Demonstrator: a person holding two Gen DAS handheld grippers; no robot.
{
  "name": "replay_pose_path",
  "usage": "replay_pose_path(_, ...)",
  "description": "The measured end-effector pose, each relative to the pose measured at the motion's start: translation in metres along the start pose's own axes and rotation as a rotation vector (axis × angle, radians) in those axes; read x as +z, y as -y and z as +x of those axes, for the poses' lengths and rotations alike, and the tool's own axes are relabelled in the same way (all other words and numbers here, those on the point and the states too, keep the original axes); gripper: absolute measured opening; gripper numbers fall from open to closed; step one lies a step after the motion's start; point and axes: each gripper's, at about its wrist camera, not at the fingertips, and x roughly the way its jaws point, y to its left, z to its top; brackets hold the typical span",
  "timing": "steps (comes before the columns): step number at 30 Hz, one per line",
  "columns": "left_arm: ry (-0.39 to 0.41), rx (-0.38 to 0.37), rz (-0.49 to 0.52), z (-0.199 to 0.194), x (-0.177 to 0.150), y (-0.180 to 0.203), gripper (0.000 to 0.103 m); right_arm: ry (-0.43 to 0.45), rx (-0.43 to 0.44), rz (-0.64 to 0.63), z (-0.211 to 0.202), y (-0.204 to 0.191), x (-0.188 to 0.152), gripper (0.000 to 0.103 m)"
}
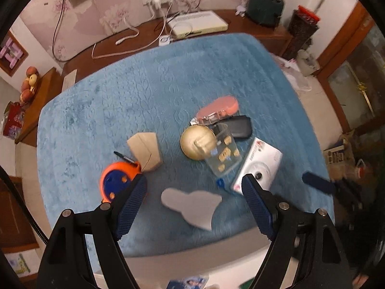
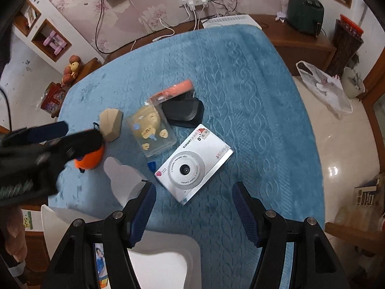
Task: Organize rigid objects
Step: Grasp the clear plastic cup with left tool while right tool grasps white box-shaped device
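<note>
Several rigid objects lie on a blue cloth-covered table (image 1: 144, 96). A white camera box (image 2: 192, 166) lies just beyond my open right gripper (image 2: 193, 190). It also shows in the left wrist view (image 1: 259, 163). My open left gripper (image 1: 193, 185) hovers above a grey flat cut-out (image 1: 192, 204), with an orange and blue tape measure (image 1: 115, 180) by its left finger. A tan faceted block (image 1: 145, 150), a gold ball (image 1: 196, 142), a clear plastic box (image 1: 222, 154), a black case (image 1: 238, 126) and a pink item (image 1: 221, 107) cluster in the middle.
A small blue piece (image 2: 152, 165) lies left of the camera box. A wooden sideboard (image 1: 252, 27) behind holds a white device (image 1: 197, 25), cables and a dark appliance (image 1: 264, 6). A white chair (image 2: 156, 265) stands under the right gripper. Tiled floor (image 2: 336, 144) lies to the right.
</note>
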Motion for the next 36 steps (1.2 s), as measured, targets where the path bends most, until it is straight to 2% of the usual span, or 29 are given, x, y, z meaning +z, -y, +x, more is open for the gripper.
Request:
replay_pose_path(9,-0.095,0.039,-0.045,0.046,0.03,0.022,0.083,-0.003,0.043,0.041,0.013,0.01,0.0,0.067)
replay_pose_path(20,-0.157,0.057,-0.163,0.078,0.04,0.031,0.082,-0.011,0.064,0.057,0.02,0.018,0.002,0.067)
replay_pose_path(22,-0.172,0.044,-0.196,0.082,0.041,0.029,0.07,-0.013,0.063,0.058,0.02,0.019,0.003,0.067)
replay_pose_path(25,-0.208,0.017,-0.246,0.09,0.039,0.024,0.062,-0.016,0.068,0.063,0.022,0.021,0.005,0.067)
replay_pose_path(28,-0.213,-0.001,-0.305,0.095,0.036,0.016,0.061,-0.022,0.07,0.067,0.024,0.021,0.006,0.067)
replay_pose_path(36,-0.168,-0.019,-0.31,0.085,0.033,0.004,0.058,-0.063,0.072,0.07,0.035,0.016,0.018,0.067)
